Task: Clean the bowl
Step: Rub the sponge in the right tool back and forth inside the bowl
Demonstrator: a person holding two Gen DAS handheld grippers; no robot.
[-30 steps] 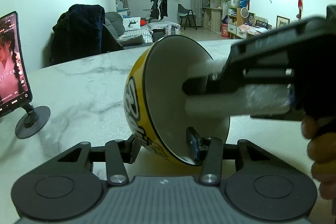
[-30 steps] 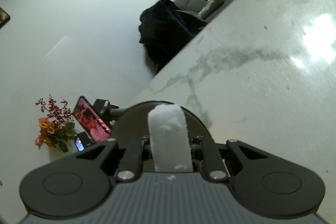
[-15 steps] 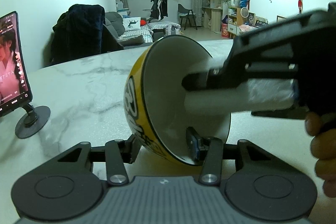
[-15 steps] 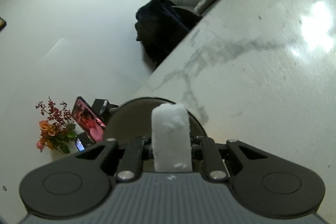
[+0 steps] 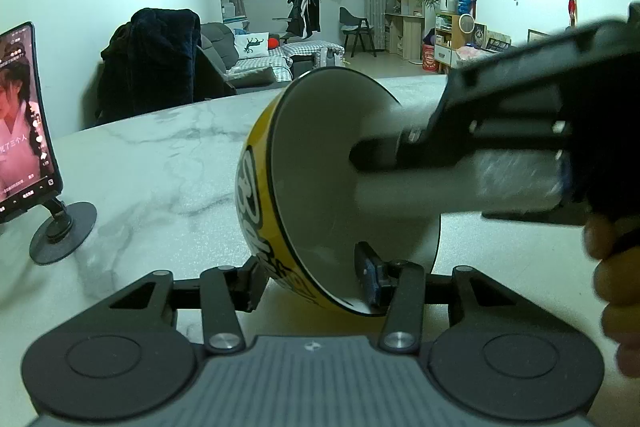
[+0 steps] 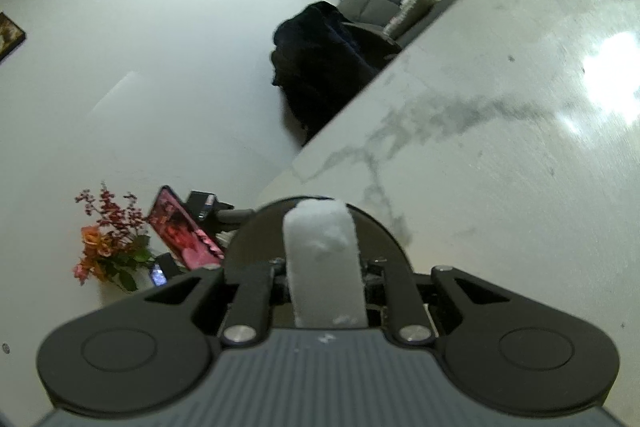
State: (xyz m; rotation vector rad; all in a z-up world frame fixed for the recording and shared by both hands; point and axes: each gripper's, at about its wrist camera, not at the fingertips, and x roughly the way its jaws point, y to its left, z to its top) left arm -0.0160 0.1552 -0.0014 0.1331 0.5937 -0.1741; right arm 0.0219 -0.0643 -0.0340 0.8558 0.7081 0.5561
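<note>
A yellow bowl (image 5: pixel 256 195) with black lettering and a white inside is tipped on its side above the marble table (image 5: pixel 160 163), its mouth facing right. My left gripper (image 5: pixel 310 279) is shut on the bowl's lower rim, one finger inside and one outside. From the right, my right gripper (image 5: pixel 368 179) reaches into the bowl, shut on a white sponge strip (image 5: pixel 420 191) whose end lies against the inner wall. In the right wrist view the sponge strip (image 6: pixel 322 259) sticks out between my right gripper's (image 6: pixel 323 269) fingers toward the bowl's dark rim (image 6: pixel 376 231). A hand (image 5: pixel 616 267) holds the right gripper.
A phone (image 5: pixel 24 131) with a lit screen stands on a round-based stand (image 5: pixel 64 231) at the table's left. Orange and red flowers (image 6: pixel 108 243) sit beyond it. A chair draped in a dark coat (image 5: pixel 152 59) stands behind the table's far edge.
The right gripper and its sponge have shifted slightly inside the bowl, up and then back down to the right. The bowl and the left gripper have stayed put.
</note>
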